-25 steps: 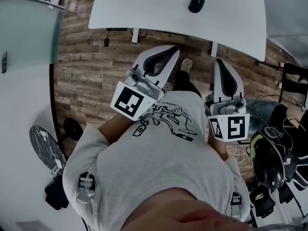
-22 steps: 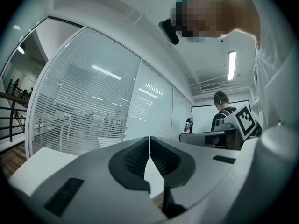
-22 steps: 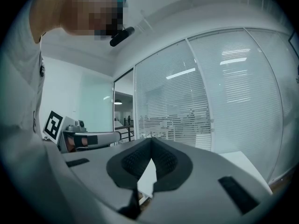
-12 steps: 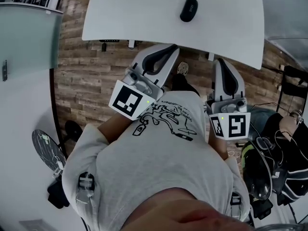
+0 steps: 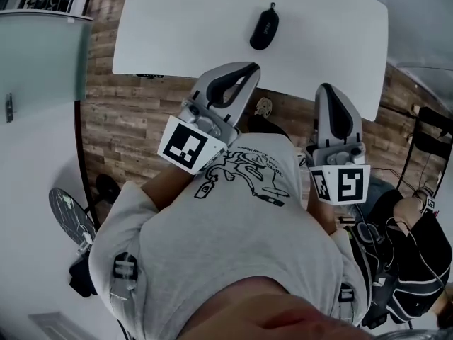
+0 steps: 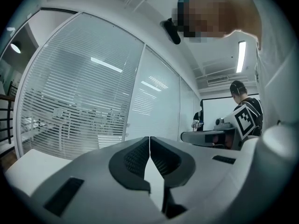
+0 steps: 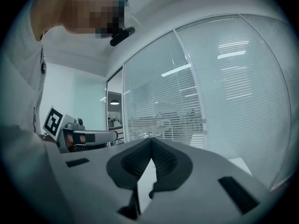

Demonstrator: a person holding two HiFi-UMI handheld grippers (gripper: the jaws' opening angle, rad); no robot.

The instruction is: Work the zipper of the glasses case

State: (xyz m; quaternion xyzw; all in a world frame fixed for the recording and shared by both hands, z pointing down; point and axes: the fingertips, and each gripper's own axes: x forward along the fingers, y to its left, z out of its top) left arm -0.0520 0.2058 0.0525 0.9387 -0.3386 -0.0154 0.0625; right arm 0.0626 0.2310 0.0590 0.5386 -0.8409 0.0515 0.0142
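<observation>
Left claw point(image 5: 248, 69), right claw point(image 5: 327, 91) closed, empty; glasses case point(image 5: 264, 27) on table point(image 5: 177, 34), well apart.

- A white table point(image 5: 177, 41) spans the top of the head view, its near edge slanting down from left to right.
- Brown wood-plank floor point(image 5: 120, 119) lies under and in front of the table's near edge.
- A frosted glass panel point(image 5: 42, 55) stands off the table's left end, with a pale smooth surface point(image 5: 35, 168) beside the planks.
- A black chair point(image 5: 433, 129) stands near the table's right corner.
- Glass partition walls point(image 6: 84, 101) with horizontal blinds, split by thin dark frames, fill both gripper views.
- A ceiling strip light point(image 6: 241, 56) is lit, with a vent grille point(image 6: 217, 80) just beside it.
- A round ceiling lamp point(image 7: 114, 102) glows in a farther room.
</observation>
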